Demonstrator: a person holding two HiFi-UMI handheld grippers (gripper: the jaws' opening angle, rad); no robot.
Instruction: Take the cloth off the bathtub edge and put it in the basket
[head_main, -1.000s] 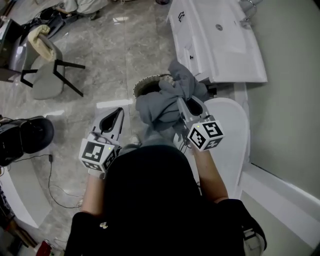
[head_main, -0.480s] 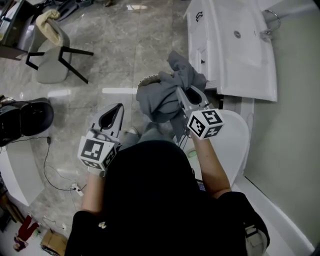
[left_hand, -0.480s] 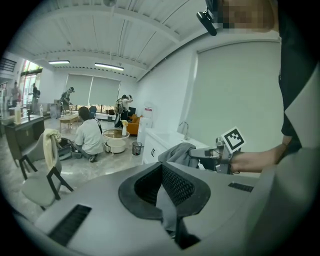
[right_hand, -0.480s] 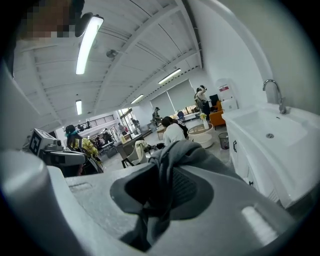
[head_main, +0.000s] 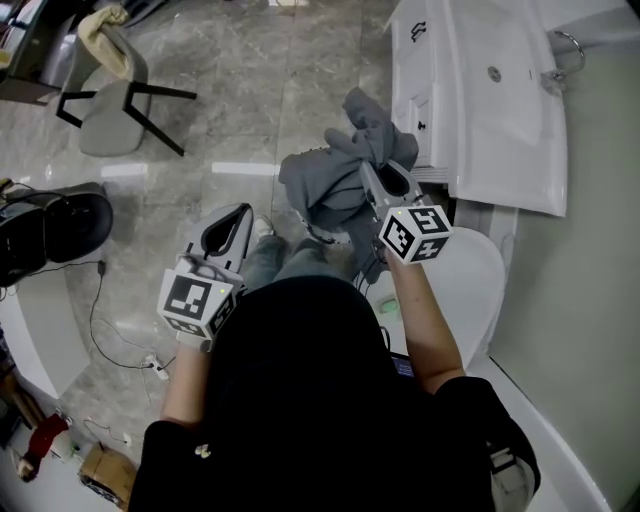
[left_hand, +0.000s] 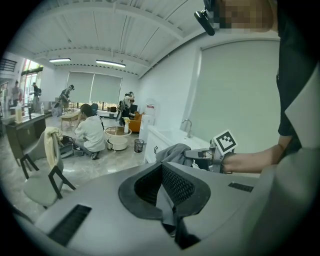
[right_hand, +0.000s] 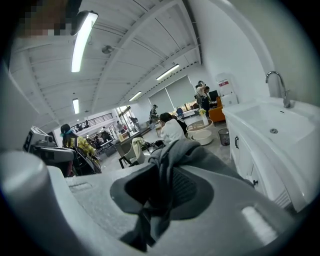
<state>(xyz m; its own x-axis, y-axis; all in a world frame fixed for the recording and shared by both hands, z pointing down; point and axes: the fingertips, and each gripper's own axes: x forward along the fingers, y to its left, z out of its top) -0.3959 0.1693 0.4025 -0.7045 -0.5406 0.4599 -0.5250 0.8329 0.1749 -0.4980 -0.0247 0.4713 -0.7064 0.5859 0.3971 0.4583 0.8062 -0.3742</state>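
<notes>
A crumpled grey cloth hangs bunched in the air ahead of the person, and my right gripper is shut on it. In the right gripper view the cloth fills the space between the jaws and spills over their far end. The basket is hidden beneath the cloth in the head view. My left gripper is held lower left of the cloth, apart from it, with its jaws together and nothing between them. In the left gripper view my left gripper faces the cloth and the right gripper.
A white vanity with a sink stands at the upper right. A white rounded fixture lies below it. On the marble floor at the left are a grey chair, a black seat and cables. Several people show far off.
The basket's rim showed beside the cloth a second ago and is now covered. The right gripper with the cloth has shifted slightly up and right in the head view. The left gripper has hardly moved.
</notes>
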